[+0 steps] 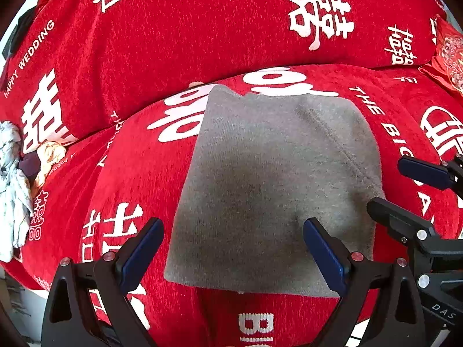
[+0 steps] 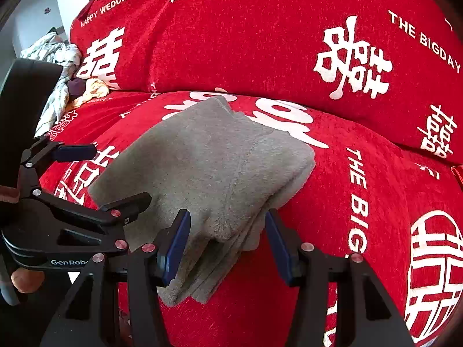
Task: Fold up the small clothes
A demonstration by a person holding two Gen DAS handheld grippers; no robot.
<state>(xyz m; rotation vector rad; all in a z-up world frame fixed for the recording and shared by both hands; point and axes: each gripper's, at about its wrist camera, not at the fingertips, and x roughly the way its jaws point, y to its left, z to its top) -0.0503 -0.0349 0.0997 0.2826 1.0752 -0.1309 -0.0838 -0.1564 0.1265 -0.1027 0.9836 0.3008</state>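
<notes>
Grey fleece garment (image 1: 269, 185) lying folded into a thick rectangle at frame centre, on the red printed sofa cover (image 1: 179, 43).

Folding is looking nearly finished; stacked plush layers are showing at the near corner. Left gripper (image 1: 233, 256) is hovering spread wide, holding nothing; right gripper (image 2: 228, 247) is straddling that corner, parted, not pinching. Crumpled pale clothes (image 1: 13, 190) are waiting at left edge, apparently unfolded.

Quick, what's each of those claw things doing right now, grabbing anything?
Left gripper: open, holding nothing, over the grey cloth.
Right gripper: open, fingers either side of the cloth's corner, not clamped.
</notes>
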